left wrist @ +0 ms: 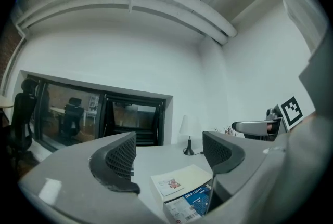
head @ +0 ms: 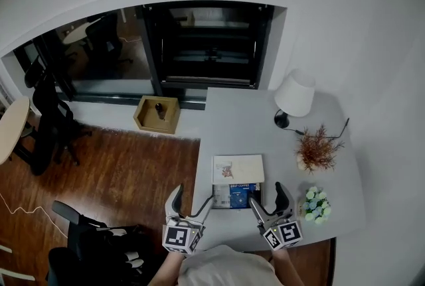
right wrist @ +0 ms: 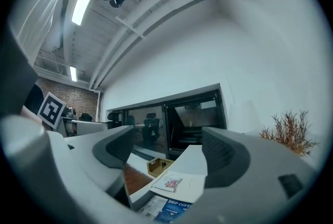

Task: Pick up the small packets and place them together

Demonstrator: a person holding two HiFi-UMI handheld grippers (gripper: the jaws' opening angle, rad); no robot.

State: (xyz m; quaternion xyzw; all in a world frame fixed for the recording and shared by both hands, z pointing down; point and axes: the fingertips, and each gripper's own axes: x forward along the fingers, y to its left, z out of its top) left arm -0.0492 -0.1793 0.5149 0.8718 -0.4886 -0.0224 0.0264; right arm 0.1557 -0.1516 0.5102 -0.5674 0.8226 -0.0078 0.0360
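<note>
Right, both sets of jaws stand wide apart and I have hold of nothing. In the left gripper view, the left gripper point(left wrist: 169, 153) shows only bare table point(left wrist: 156, 158) between its ribbed pads. The right gripper point(right wrist: 166, 150) is just as wide, with open air and the far window between its jaws.

From the head view, the two grippers sit at the near table edge on either side of the coffee box point(head: 236, 196), the left one beyond the table's left edge. The box has a blue panel printed DRIP COFFEE, and its white lid point(head: 238, 168) is folded back away from me. I cannot make out separate packets inside it.

The left gripper view catches the lamp point(left wrist: 188, 132), which the right gripper view misses. The right gripper view alone shows the dried plant point(right wrist: 289, 132) and the wooden tray point(right wrist: 158, 166) on the floor.
</note>
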